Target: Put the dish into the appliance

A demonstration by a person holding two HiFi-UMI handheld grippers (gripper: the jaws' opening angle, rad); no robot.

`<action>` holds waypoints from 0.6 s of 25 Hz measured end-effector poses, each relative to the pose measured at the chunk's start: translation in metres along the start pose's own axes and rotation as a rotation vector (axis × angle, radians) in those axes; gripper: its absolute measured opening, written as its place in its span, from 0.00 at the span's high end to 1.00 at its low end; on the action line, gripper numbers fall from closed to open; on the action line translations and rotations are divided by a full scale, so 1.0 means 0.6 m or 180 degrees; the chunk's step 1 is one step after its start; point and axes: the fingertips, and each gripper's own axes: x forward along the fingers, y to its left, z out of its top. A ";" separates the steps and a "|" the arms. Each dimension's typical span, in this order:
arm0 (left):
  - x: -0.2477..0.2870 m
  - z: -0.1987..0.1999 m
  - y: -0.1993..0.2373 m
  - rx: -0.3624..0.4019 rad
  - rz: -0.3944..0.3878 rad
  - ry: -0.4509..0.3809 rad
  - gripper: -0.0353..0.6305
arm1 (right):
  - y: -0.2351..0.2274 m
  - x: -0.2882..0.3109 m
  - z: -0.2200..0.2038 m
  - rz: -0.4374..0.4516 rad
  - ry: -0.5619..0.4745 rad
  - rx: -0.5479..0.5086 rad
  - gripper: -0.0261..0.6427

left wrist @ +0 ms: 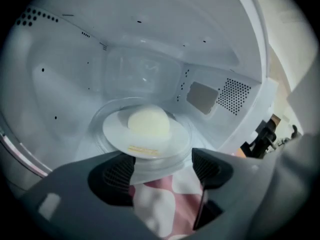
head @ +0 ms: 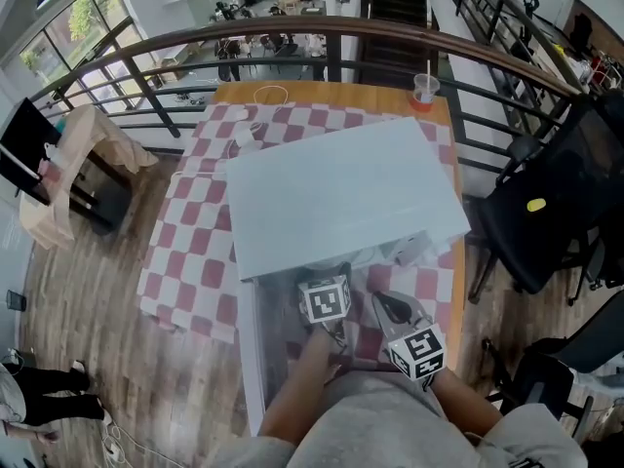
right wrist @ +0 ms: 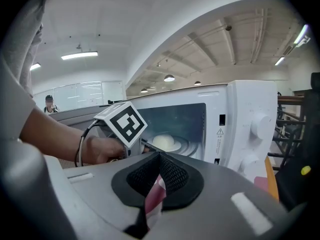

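A white microwave (head: 341, 193) stands on the checkered table with its door swung open. Inside, a white plate (left wrist: 146, 136) carrying a pale round bun (left wrist: 148, 121) rests on the glass turntable (left wrist: 100, 129). My left gripper (left wrist: 162, 170) reaches into the cavity mouth, open, its pads (left wrist: 116, 176) just short of the plate's near rim and apart from it. The right gripper view shows the same plate (right wrist: 167, 143) through the opening, with the left gripper's marker cube (right wrist: 121, 123) in front. My right gripper (right wrist: 159, 176) hovers before the microwave, shut with nothing in it.
The pink-and-white tablecloth (head: 195, 242) covers the table. A plastic cup (head: 425, 91) stands at the far right corner. The microwave's control knobs (right wrist: 260, 126) face me on the right. A black chair (head: 556, 213) is right of the table, and a railing (head: 292, 29) runs behind it.
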 end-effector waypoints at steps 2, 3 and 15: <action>-0.001 -0.003 0.001 0.0044 0.0054 0.0079 0.40 | 0.000 -0.003 -0.004 0.0000 0.0010 0.0006 0.96; -0.003 -0.004 0.002 0.0071 0.0095 0.0121 0.41 | -0.001 -0.005 -0.006 -0.0004 0.0014 0.0010 0.96; -0.031 -0.039 0.014 -0.0091 0.0241 0.0333 0.47 | -0.005 -0.025 -0.024 -0.0108 0.0035 0.0050 0.96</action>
